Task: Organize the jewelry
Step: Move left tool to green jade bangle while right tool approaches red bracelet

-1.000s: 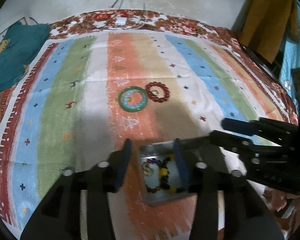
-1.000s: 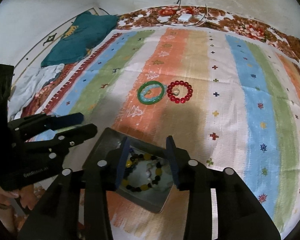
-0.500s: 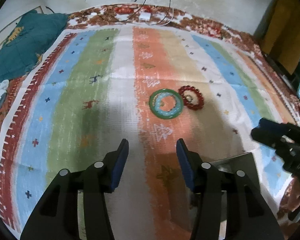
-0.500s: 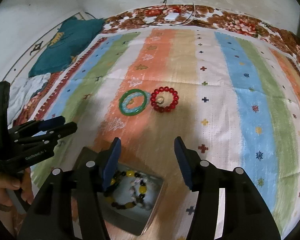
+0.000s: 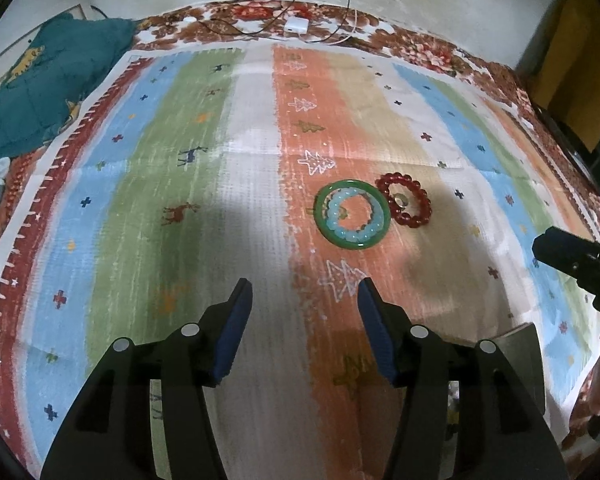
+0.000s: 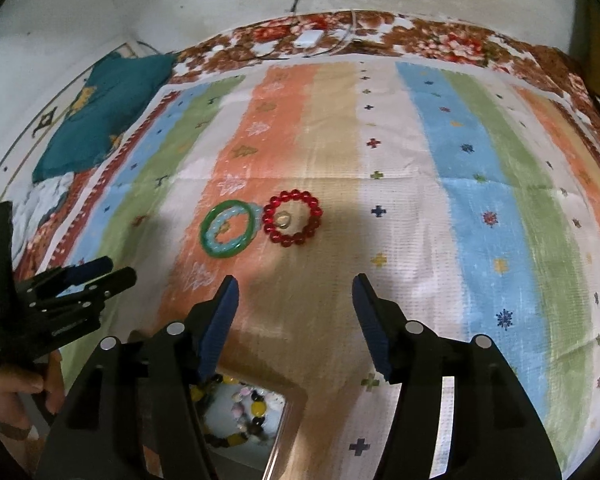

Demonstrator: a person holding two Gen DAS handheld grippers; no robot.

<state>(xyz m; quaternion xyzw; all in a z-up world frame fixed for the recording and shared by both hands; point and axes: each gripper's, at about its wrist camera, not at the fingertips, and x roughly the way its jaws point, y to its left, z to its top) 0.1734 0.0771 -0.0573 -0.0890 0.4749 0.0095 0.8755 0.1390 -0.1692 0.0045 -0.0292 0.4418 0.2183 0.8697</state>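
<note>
A green bangle [image 5: 354,214] with a pale blue bead bracelet [image 5: 350,213] inside it lies on the striped cloth. A red bead bracelet [image 5: 405,199] with a small ring [image 5: 399,199] inside it lies just right of it. Both show in the right wrist view: the bangle [image 6: 229,228] and the red bracelet [image 6: 293,217]. A metal tin [image 6: 256,412] holds a dark and yellow bead bracelet [image 6: 236,408] under my right gripper. My left gripper [image 5: 304,300] is open and empty, short of the bangle. My right gripper [image 6: 294,296] is open and empty, short of the red bracelet.
The tin's edge [image 5: 520,344] shows at the lower right of the left wrist view. A teal cloth [image 5: 40,92] lies at the far left. A white charger [image 5: 296,24] and cables lie at the far edge by the wall.
Both grippers have pulled back from the tin and risen. The right gripper has opened wider. The bangle and red bracelet have not moved.
</note>
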